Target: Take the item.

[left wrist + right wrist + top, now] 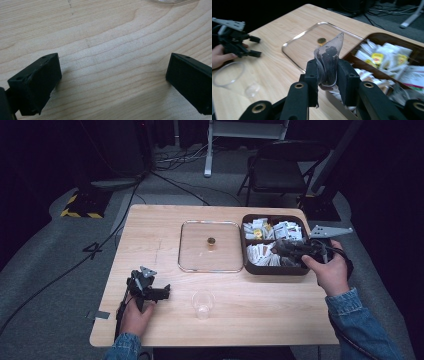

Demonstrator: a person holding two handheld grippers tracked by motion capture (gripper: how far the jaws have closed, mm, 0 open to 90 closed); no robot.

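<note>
- The left gripper rests low at the near left of the table, jaws spread wide over bare wood and holding nothing. It sits just beside the clear plastic cup, so a careless sweep of that hand could tip or roll so light a cup.
- The cup stands upright and looks empty; if it is meant to take the bag, it could slide away unless steadied.
- The right gripper is clamped on a pyramid tea bag, pinching it low, above the near left corner of the brown box. The mesh is thin and slippery; a hard squeeze may tear it and spill leaves, a loose one may drop it.
- Farther off, the glass lid lies flat between box and cup; a low carry across could knock its knob.
</note>
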